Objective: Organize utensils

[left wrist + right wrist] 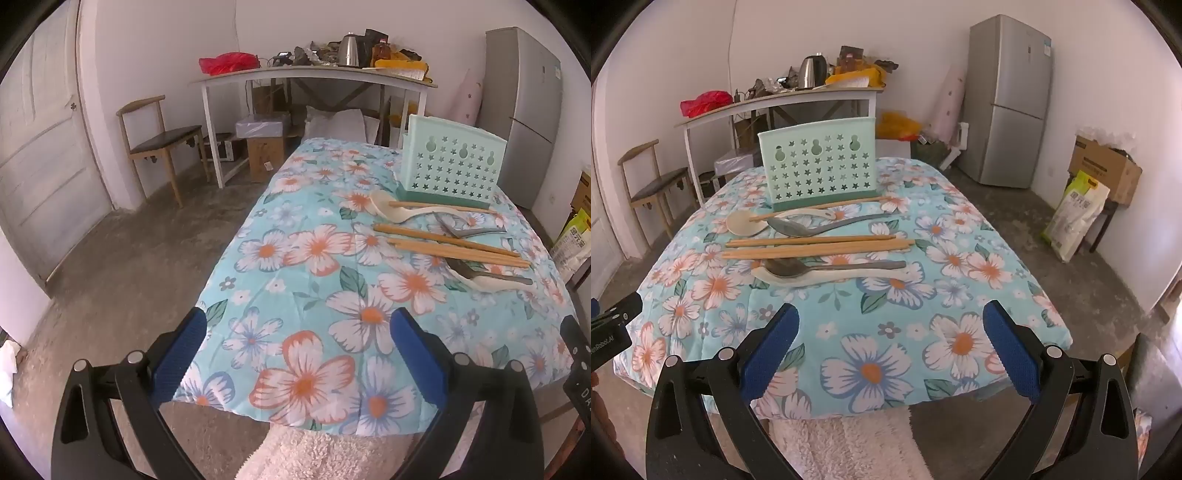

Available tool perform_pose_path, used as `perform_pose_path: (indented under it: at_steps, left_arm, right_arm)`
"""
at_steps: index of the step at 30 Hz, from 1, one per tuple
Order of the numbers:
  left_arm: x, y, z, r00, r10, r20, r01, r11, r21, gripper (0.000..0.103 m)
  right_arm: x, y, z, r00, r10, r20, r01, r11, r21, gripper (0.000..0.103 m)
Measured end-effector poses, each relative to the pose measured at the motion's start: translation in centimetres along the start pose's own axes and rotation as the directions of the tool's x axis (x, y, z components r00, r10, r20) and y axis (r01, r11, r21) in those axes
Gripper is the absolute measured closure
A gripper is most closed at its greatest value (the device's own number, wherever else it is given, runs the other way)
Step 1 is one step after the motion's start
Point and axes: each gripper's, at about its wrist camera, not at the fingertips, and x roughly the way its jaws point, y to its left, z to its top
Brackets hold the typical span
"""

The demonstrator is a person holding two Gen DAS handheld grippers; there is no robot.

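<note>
A mint-green perforated utensil holder (pixel 818 166) stands upright at the far end of the floral-covered table (pixel 923 332); it also shows in the left wrist view (pixel 452 162). In front of it lie wooden chopsticks (pixel 820 245), a cream spoon (pixel 746 222), a grey metal spoon (pixel 798 227), and a second metal spoon (pixel 790 268) resting on a cream spoon (pixel 871 275). The chopsticks also show in the left wrist view (pixel 454 247). My left gripper (pixel 297 354) is open and empty over the table's near left corner. My right gripper (pixel 890 350) is open and empty at the near edge.
A white side table (pixel 314 74) with a kettle and clutter stands at the back. A wooden chair (pixel 159 140) is left, by a door. A grey fridge (pixel 1008 99) and a cardboard box (pixel 1104 166) with a bag are right. Concrete floor surrounds the table.
</note>
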Motion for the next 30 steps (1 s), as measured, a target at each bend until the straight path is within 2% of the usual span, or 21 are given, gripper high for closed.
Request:
perform_pose_path:
  at_steps: [7,8,30]
  left_arm:
    - [-0.17,-0.08,-0.09,1.0,-0.017,0.001,0.017,1.0,0.004,0.006]
    - [0.38,0.3,-0.22,1.0,-0.001,-0.007,0.001,1.0,-0.003,0.006]
    - [-0.03,0.36,0.02,1.0,-0.001,-0.007,0.001,1.0,-0.01,0.006]
  right_arm:
    - [-0.19,-0.17,0.16,1.0,0.001,-0.001,-0.001,1.0,-0.003,0.008]
    - [-0.21,-0.25,0.19,1.0,0.001,-0.001,-0.001,1.0,-0.003,0.008]
    - [-0.57,0.2,0.41,1.0,-0.008,0.001,0.008,1.0,-0.02,0.008]
